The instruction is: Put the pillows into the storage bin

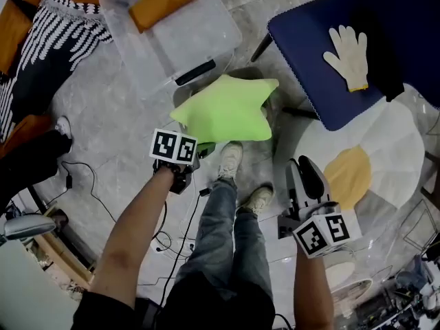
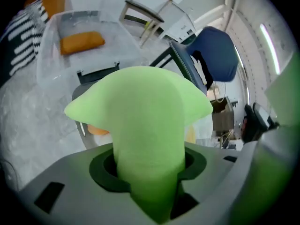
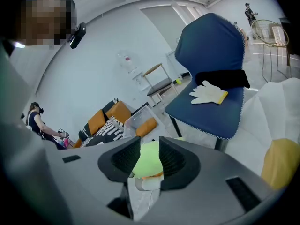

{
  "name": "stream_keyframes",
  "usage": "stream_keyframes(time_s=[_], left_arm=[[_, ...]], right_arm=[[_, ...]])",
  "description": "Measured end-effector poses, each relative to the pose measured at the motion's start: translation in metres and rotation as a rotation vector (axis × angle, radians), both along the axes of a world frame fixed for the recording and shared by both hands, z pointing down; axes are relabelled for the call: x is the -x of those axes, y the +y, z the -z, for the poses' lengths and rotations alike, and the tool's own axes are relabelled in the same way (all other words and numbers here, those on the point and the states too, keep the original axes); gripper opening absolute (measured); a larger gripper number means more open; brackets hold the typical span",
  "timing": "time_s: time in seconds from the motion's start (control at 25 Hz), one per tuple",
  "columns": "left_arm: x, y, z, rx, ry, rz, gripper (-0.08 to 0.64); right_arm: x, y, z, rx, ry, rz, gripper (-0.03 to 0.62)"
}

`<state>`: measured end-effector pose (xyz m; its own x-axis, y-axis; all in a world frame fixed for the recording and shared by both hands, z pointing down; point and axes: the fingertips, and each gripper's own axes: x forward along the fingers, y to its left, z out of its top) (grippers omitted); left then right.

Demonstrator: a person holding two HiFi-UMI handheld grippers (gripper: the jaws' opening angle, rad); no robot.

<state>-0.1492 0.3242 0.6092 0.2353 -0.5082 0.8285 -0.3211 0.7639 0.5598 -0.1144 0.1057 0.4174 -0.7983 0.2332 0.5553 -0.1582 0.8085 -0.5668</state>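
Gripping one arm of the green pillow (image 1: 227, 108), the left gripper (image 1: 189, 162) holds it near the bin (image 1: 118, 20), which contains an orange pillow (image 1: 163, 2); the right gripper (image 3: 149, 161) has its jaws slightly apart and empty.

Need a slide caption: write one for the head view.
Left gripper grips a green star pillow near the clear storage bin; right gripper hangs open.

Star pillow (image 1: 223, 108): lime green
Flat pillow (image 1: 163, 2): orange
Storage bin (image 1: 158, 47): clear
Chair (image 1: 309, 40): dark blue
Glove (image 1: 347, 53): cream, yellow cuff
Cushion (image 1: 65, 33): black-and-white stripes
Floor (image 1: 103, 129): grey, marbled
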Motion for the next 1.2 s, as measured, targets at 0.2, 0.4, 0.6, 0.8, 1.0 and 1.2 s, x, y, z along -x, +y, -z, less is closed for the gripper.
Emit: stream_keyframes(time_s=[0.2, 0.4, 0.6, 0.8, 1.0, 1.2], left_arm=[[0.020, 0.015, -0.007, -0.004, 0.078, 0.125, 0.270], [0.039, 0.009, -0.026, 0.083, 0.080, 0.086, 0.282], [0.038, 0.008, -0.048, 0.169, 0.099, 0.043, 0.301], [0.028, 0.010, -0.057, 0.209, 0.042, 0.019, 0.337], [0.028, 0.009, -0.052, 0.208, -0.001, -0.024, 0.362], [0.041, 0.017, -0.031, 0.331, -0.316, -0.334, 0.480]], right_arm=[[0.018, 0.009, 0.001, 0.000, 0.006, 0.036, 0.140], [0.025, 0.010, -0.006, 0.006, 0.033, 0.035, 0.140], [0.032, 0.008, -0.019, 0.003, 0.055, 0.028, 0.140], [0.041, 0.015, -0.035, -0.014, 0.075, 0.048, 0.140], [0.053, 0.028, -0.039, -0.014, 0.075, 0.083, 0.140], [0.059, 0.037, -0.042, -0.007, 0.088, 0.107, 0.140]])
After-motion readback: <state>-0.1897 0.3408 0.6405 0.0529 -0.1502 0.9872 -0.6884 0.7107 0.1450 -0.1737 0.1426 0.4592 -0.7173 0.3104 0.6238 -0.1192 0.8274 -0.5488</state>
